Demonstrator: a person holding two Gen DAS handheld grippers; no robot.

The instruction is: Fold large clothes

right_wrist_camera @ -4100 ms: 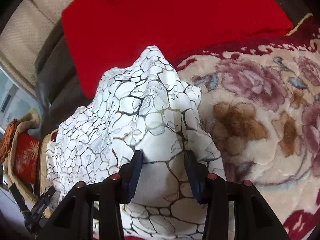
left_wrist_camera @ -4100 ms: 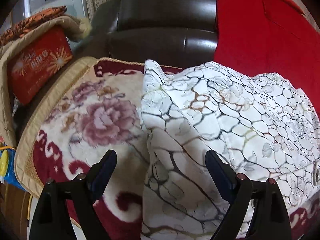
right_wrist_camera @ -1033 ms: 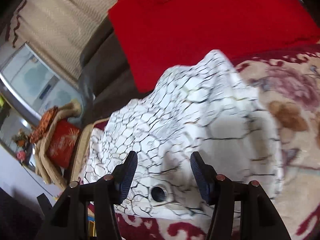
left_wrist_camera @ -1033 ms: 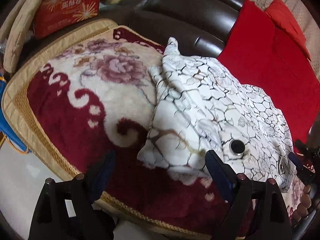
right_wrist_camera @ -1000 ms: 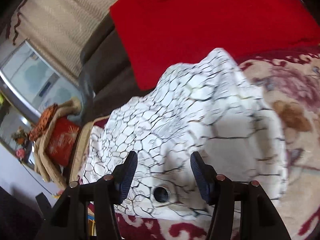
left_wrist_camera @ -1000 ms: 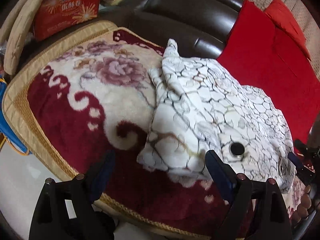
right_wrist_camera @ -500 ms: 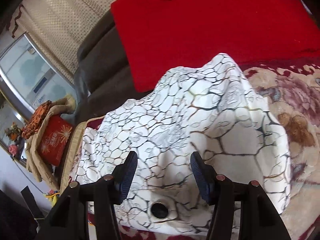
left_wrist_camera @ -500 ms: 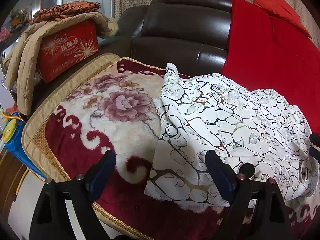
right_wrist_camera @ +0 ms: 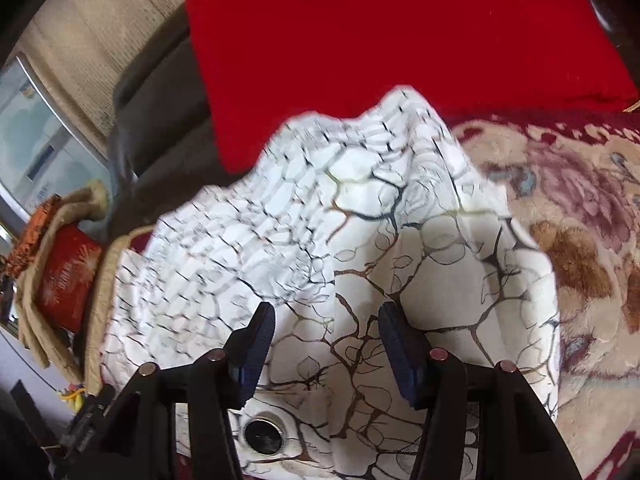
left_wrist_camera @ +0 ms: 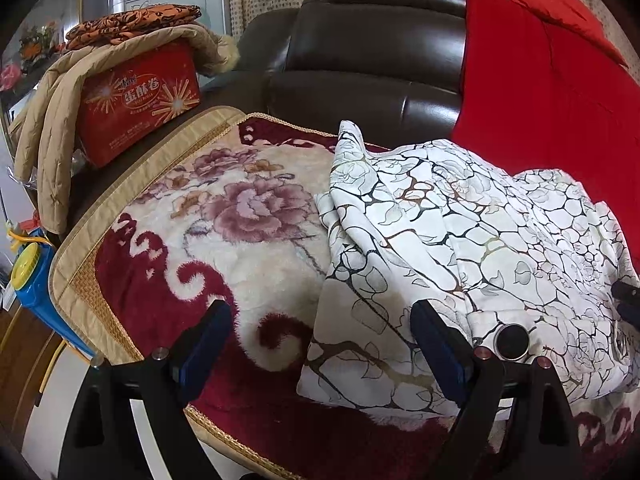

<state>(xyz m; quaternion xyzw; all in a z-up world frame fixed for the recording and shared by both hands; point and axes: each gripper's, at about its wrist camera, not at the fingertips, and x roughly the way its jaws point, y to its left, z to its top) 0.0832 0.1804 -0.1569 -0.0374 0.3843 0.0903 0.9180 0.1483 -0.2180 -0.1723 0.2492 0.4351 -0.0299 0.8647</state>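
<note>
Left wrist view: the left gripper (left_wrist_camera: pixel 316 336) stands wide open and grips nothing, its blue-padded fingers straddling the near folded corner of the white crackle-patterned garment with a round metal snap (left_wrist_camera: pixel 460 248), which lies heaped on the plush maroon-and-cream floral blanket (left_wrist_camera: pixel 192 248) ahead and to its right. Right wrist view: the right gripper (right_wrist_camera: pixel 326 340) is about half open above the same garment (right_wrist_camera: pixel 360 240), though whether its pads touch the cloth cannot be told. Farther off are a red printed box (left_wrist_camera: pixel 140 108) under a tan quilted cover, a dark leather sofa back (left_wrist_camera: pixel 372 64) and a smooth red cloth (left_wrist_camera: pixel 540 92).
</note>
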